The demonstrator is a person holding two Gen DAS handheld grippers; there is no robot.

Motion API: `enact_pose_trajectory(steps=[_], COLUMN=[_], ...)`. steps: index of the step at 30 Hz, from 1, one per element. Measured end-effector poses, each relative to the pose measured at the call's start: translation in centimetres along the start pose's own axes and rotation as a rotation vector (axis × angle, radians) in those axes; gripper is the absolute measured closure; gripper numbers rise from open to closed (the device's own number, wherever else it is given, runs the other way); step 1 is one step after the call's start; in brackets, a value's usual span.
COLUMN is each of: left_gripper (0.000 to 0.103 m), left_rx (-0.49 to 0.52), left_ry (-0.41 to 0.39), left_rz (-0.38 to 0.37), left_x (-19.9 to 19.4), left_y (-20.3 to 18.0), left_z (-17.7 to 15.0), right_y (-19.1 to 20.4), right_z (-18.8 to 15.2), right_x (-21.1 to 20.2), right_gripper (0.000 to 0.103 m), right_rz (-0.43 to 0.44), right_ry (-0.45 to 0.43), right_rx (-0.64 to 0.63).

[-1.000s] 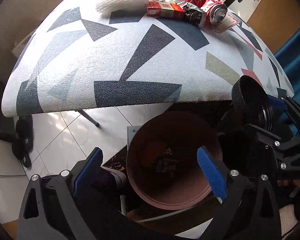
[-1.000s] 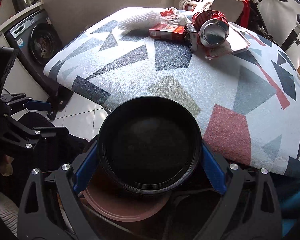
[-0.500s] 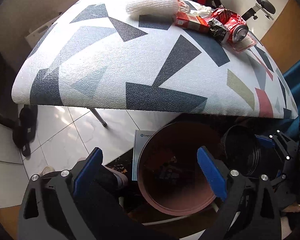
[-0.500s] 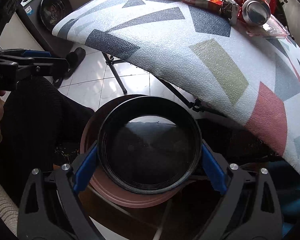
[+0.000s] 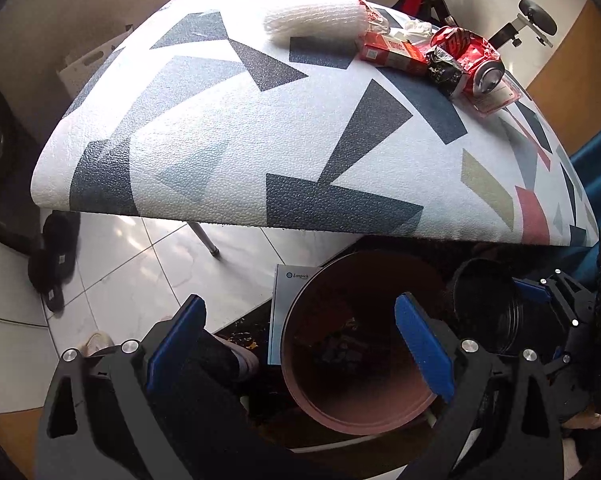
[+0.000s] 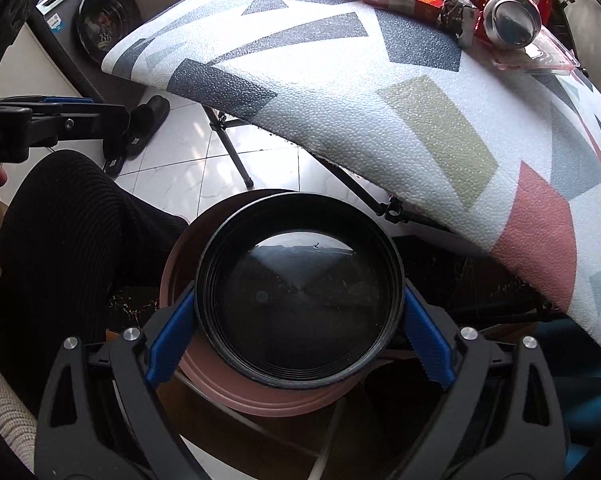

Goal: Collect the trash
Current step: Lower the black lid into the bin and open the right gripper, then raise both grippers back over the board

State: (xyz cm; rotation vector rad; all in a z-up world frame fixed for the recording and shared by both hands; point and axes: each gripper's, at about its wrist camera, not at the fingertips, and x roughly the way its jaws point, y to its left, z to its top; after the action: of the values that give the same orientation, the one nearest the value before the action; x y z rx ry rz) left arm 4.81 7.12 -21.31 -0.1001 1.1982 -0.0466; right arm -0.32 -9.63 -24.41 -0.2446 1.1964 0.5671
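My right gripper [image 6: 298, 332] is shut on a round black container [image 6: 298, 304], held open side toward the camera just over the pink bin [image 6: 260, 398] on the floor. From the left wrist view the same black container [image 5: 486, 308] hangs at the right of the pink bin [image 5: 340, 412], which holds some dark scraps. My left gripper [image 5: 298, 344] is open above the bin's mouth with nothing between its fingers. On the patterned table [image 5: 260, 128] lie a crushed red can [image 5: 474, 64], a red box [image 5: 392, 54], a black wrapper [image 5: 444, 72] and white foam netting [image 5: 314, 22].
A clear plastic pack [image 6: 536, 58] lies under the can. A person's dark-trousered leg [image 6: 60, 232] is left of the bin. Table legs [image 6: 232, 152], black slippers [image 5: 54, 256], a white booklet [image 5: 280, 312] and a washing machine [image 6: 96, 28] stand around on the tiled floor.
My right gripper carried the black container down from the table edge to just above the pink bin. The left gripper drew back a little and stayed open.
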Motion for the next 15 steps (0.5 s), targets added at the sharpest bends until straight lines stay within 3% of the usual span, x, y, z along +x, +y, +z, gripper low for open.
enact_pose_trajectory(steps=[15], left_gripper=[0.010], left_rx=[-0.003], left_ry=[-0.005], left_rz=[0.000], left_x=[-0.20], left_y=[-0.03], left_z=[0.09], right_y=[-0.62], right_z=[0.21], right_x=[-0.88], right_gripper=[0.006], right_rz=[-0.011], right_ry=[-0.025], right_rx=[0.026])
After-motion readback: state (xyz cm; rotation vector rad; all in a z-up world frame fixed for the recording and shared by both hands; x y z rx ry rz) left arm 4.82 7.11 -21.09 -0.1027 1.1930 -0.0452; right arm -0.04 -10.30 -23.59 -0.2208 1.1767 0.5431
